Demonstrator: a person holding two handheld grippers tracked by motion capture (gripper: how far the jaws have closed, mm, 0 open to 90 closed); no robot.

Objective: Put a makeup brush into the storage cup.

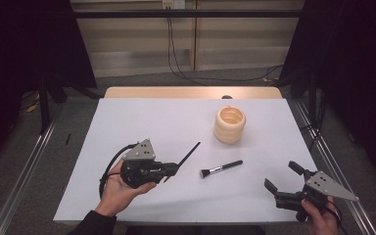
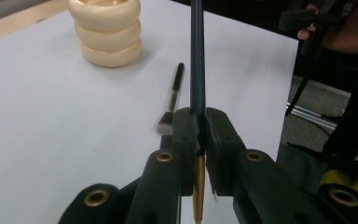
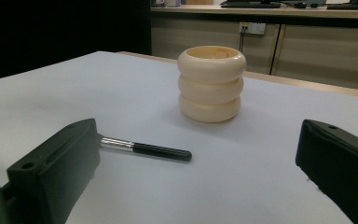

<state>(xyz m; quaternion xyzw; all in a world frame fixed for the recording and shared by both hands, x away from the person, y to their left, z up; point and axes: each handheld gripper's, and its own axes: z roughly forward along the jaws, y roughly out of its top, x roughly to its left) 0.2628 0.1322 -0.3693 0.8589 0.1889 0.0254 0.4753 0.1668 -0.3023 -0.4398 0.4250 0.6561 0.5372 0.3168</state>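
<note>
At about eight o'clock on the white worktop, your left hand-held gripper is clamped on a long, thin dark-handled brush, which sticks out toward one o'clock, clear of the surface. In the left gripper view the jaws pinch it where the gold ferrule meets the dark stem. Near the centre, a short black-handled makeup brush with a silver ferrule lies flat, untouched. At one o'clock stands the cream ribbed holder of three stacked rings, upright, with no brush standing in it. At five o'clock your right hand-held gripper hangs with jaws wide apart, holding nothing. One brush is lifted, not yet in the holder; the second is likely left to collect.
</note>
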